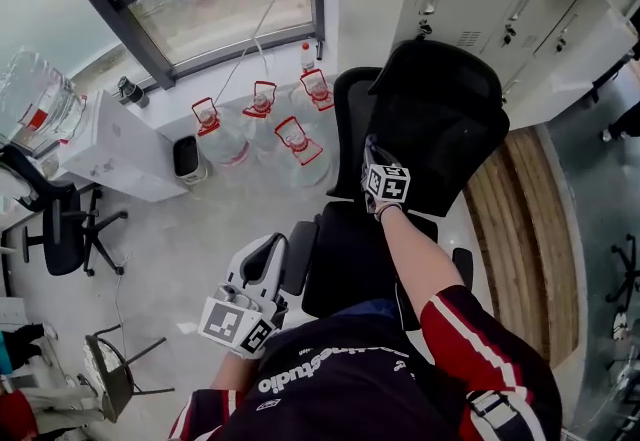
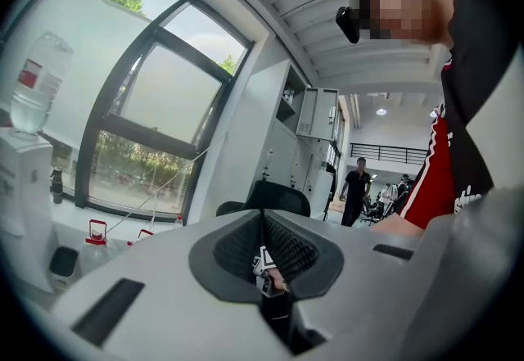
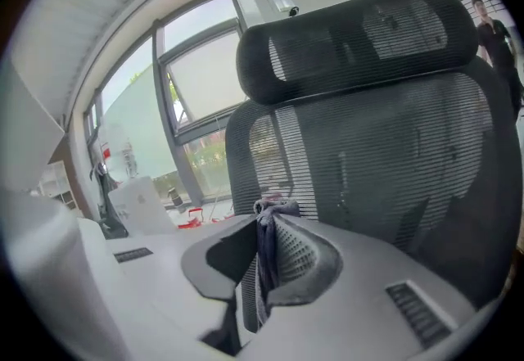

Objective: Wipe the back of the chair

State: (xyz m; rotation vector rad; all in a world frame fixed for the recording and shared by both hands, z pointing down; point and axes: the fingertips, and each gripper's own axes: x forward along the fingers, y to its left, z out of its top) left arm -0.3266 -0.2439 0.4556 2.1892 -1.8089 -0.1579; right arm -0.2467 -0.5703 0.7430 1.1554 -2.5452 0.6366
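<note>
While left gripper (image 1: 264, 251) is clenched empty, right gripper (image 1: 373, 147) clamps cloth (image 3: 266, 228) by chair (image 1: 445, 114); shirt (image 1: 350, 389) shows "studio"

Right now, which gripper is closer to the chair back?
Right. The right gripper, clamping a cloth, is at the chair back; the left gripper sits low beside the armrest.

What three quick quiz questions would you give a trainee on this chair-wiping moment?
1. What is the right gripper holding?
2. The chair's backrest is made of: A) black mesh, B) leather, C) wood?
3. True or false: the left gripper is wide open.

Key: 1) a grey cloth, clamped between its jaws. 2) A. 3) False: it is shut, with nothing in it.
</note>
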